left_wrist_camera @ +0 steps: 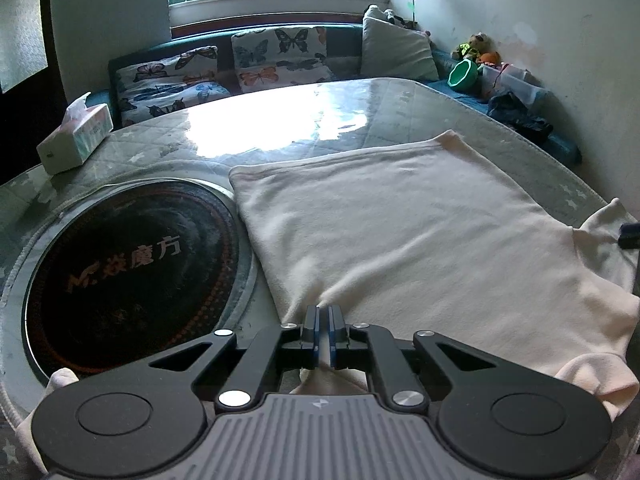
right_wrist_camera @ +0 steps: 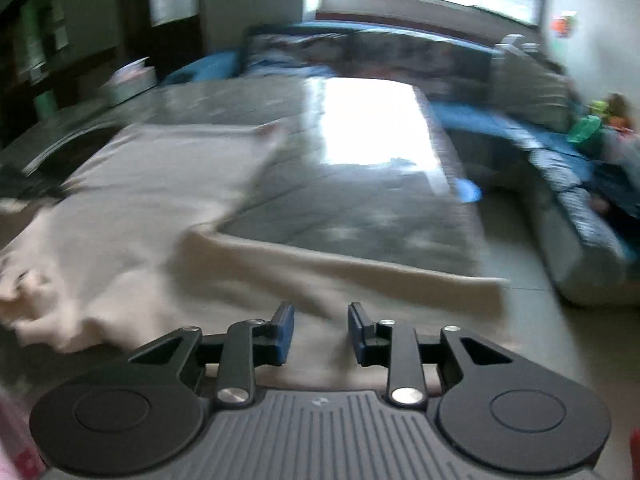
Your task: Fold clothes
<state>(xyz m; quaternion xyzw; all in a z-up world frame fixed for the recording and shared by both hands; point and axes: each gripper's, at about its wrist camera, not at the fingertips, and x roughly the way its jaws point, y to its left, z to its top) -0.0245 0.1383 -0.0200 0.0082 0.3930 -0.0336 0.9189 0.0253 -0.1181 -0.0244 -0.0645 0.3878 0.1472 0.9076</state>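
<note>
The step in hand is judged to be an early one: a cream shirt is laid flat on the tabletop with its near edge gripped, and no fold is yet seen across its body. In the left wrist view, a tissue box is seen at the upper left and a round black cooktop at the lower left, with the shirt's left edge lying just beside the cooktop's rim. At the lower centre of that view the left claw is clenched on a pinch of the shirt's near edge, the cloth being puckered into a ridge at the blue pads. A sleeve is seen at the right edge, spread toward the tabletop's border. In the right wrist view, which is blurred, the shirt fills the left and centre of the frame, one sleeve running toward the right. At the lower centre the right claw is held released, its jaws well apart, above the cloth near the base of that sleeve; nothing is grasped by it, and whether the cloth is touched cannot be told. The next move is judged to call for the right claw to be closed on the near edge or sleeve, so that both grips can carry the cloth over evenly.
</note>
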